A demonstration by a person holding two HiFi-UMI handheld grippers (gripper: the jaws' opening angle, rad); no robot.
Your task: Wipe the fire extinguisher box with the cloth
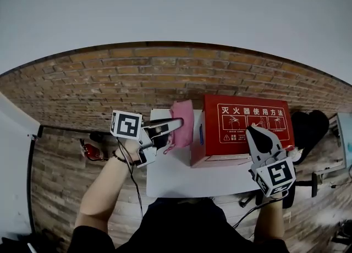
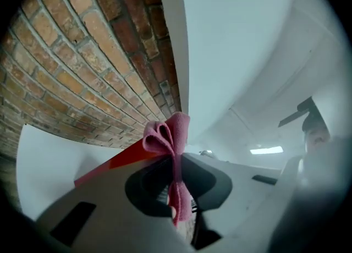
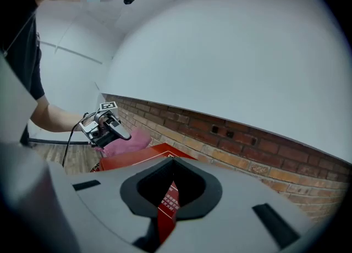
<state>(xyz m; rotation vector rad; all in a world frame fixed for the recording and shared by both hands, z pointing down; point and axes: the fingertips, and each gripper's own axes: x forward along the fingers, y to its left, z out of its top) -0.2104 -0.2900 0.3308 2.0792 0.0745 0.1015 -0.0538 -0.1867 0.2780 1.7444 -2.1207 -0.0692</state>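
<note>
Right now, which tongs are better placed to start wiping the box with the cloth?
Left. The left tongs grip the pink cloth beside the left side of the red box. The right tongs are shut, empty, near its right front.

Brick wall point(image 1: 165, 76), wooden floor point(image 1: 58, 164), small white table point(image 1: 173, 179).

The red box point(image 1: 247, 125), white-printed on top, is being kept upright on a white table point(image 1: 176, 175). The pink cloth point(image 1: 187, 133) is being held bunched at its left side, pinched in the left gripper point(image 1: 179, 121).
</note>
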